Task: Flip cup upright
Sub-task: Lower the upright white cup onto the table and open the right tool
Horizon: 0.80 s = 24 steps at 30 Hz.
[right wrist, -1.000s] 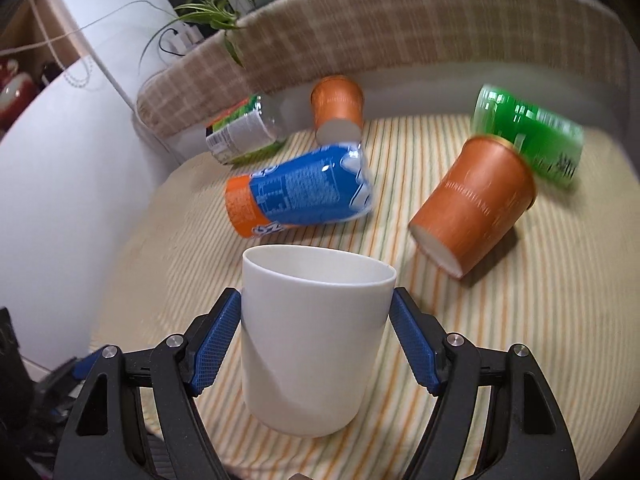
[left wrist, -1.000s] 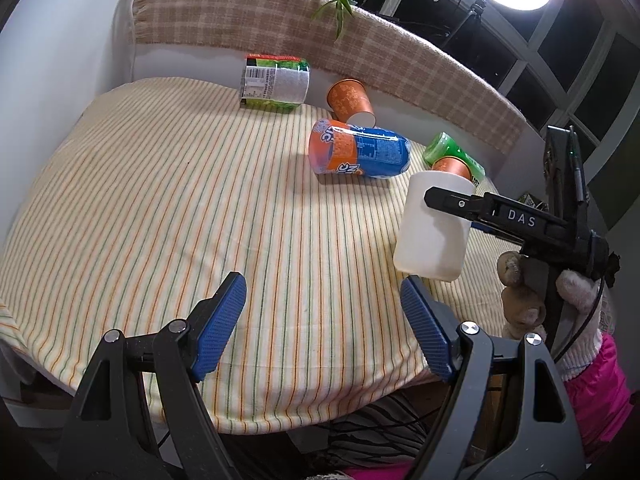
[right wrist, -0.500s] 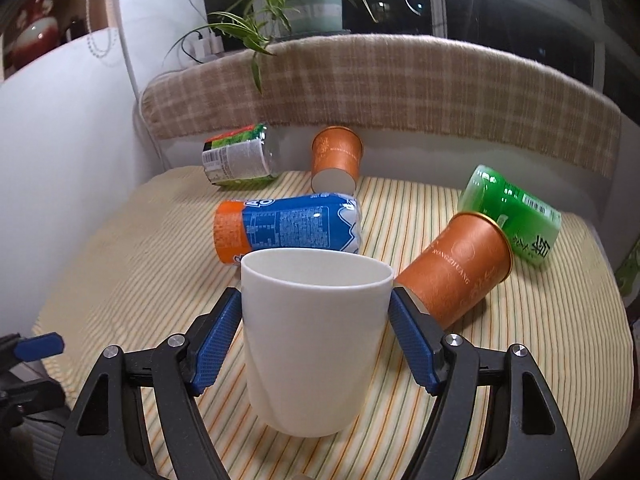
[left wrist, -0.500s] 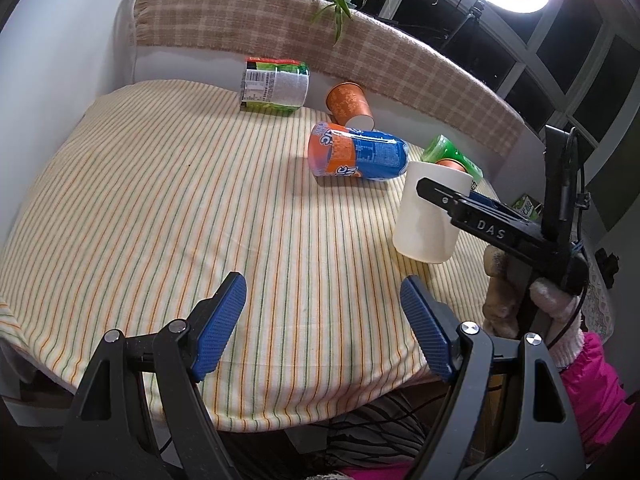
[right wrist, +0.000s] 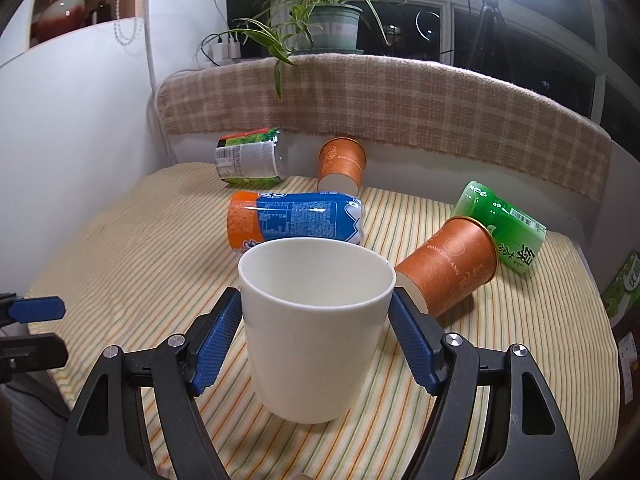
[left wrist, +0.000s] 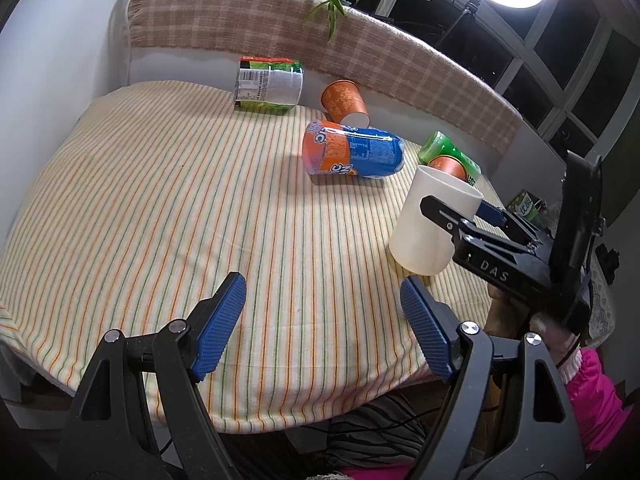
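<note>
The right gripper (right wrist: pixel 316 336) clamps the white cup (right wrist: pixel 314 320) (mouth up) on the striped cloth (right wrist: pixel 160 240), just in front of the blue can (right wrist: pixel 296 220). The left gripper (left wrist: pixel 322 320) hangs open, empty.

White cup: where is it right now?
The white cup is upright between the right gripper's pads, at the near right part of the striped table, just in front of the blue bottle and a tipped orange cup.
</note>
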Each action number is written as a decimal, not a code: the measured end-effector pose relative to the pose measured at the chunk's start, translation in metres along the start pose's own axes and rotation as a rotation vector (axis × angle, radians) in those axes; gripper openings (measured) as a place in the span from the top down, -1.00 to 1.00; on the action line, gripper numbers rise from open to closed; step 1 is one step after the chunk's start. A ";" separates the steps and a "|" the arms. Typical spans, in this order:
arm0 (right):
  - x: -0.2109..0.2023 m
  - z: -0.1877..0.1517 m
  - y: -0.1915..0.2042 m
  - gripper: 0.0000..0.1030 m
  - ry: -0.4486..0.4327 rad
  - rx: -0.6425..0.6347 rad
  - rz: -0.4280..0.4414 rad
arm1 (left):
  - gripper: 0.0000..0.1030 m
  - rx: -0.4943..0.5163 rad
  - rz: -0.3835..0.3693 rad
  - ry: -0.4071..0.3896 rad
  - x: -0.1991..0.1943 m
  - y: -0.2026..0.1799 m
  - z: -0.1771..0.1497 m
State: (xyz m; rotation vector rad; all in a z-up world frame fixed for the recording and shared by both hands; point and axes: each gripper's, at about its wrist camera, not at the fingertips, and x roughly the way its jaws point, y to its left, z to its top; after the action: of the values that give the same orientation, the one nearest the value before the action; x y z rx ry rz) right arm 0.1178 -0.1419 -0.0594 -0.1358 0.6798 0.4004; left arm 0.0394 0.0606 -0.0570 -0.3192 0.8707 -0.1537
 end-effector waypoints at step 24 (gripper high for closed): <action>-0.012 -0.021 -0.001 -0.45 0.017 0.036 0.037 | -0.59 0.032 0.000 -0.011 0.001 -0.015 0.000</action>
State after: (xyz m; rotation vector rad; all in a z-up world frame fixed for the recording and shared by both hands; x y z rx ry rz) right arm 0.0970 -0.1520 -0.0680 -0.0923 0.7064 0.4225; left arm 0.0401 0.0458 -0.0529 -0.2901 0.8561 -0.1657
